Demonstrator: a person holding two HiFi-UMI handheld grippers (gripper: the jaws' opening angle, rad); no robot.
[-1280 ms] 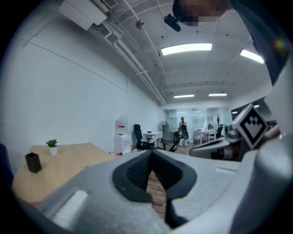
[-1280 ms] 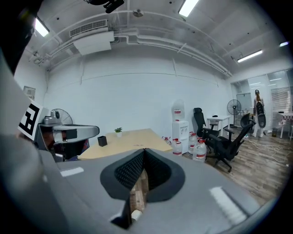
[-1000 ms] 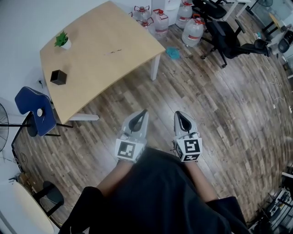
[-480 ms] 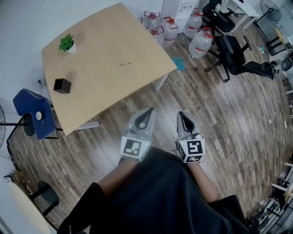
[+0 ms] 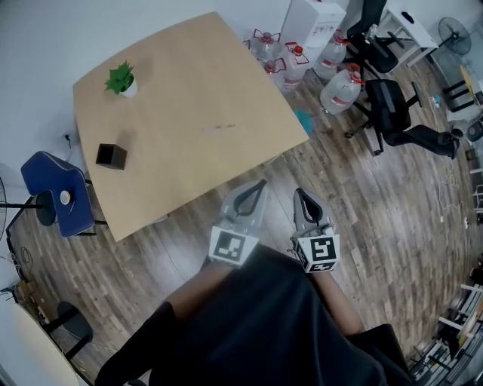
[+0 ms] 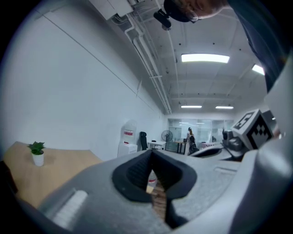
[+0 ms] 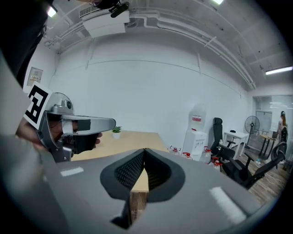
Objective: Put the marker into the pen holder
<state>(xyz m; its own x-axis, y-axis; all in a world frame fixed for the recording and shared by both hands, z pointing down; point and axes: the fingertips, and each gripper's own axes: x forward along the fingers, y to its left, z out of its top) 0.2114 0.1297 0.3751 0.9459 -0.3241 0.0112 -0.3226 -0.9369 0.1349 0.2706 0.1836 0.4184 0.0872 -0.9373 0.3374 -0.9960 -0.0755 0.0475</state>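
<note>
A thin marker lies near the middle of the light wooden table. The black square pen holder stands near the table's left edge. Both grippers hang over the wood floor just short of the table's near edge, side by side in front of the person's dark top. My left gripper is shut with nothing in it, its jaws meeting at the tip in the left gripper view. My right gripper is also shut and empty. Neither gripper view shows the marker or the holder.
A small potted plant stands at the table's far left corner. Several water bottles and a white dispenser stand beyond the table. Black office chairs are to the right, and a blue chair is beside the table's left edge.
The table has drawn closer in the head view, and both grippers now sit nearer its near edge. Both stay shut and empty.
</note>
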